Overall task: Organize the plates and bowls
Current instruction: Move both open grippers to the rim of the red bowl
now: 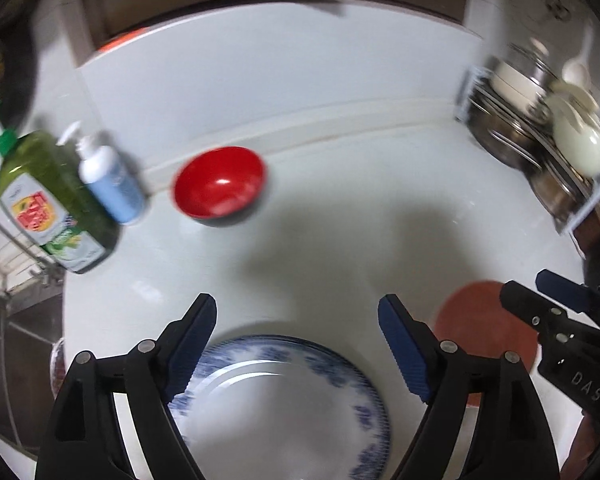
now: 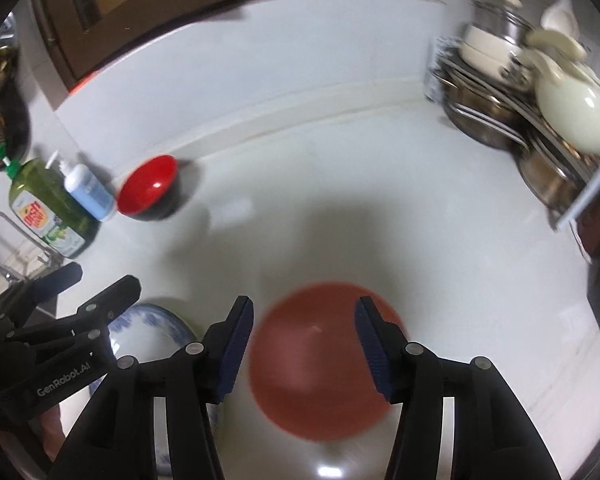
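Both claws hang wide open over the white counter [image 1: 340, 208] with nothing between their fingers: the left gripper [image 1: 296, 312] above the blue-patterned plate [image 1: 284, 404], the right gripper [image 2: 304, 314] above the flat reddish plate [image 2: 320, 364]. The two plates lie side by side near the front edge; a red bowl [image 1: 220, 182] sits well apart toward the back wall, just beside the soap bottles [image 1: 56, 200]. A dish rack [image 2: 540, 120] stands crowded at the far right. Nothing looks gathered yet, so this seems an early reach. Next, I'd judge, each claw must come down and pinch a plate's thin rim, which could easily slip.
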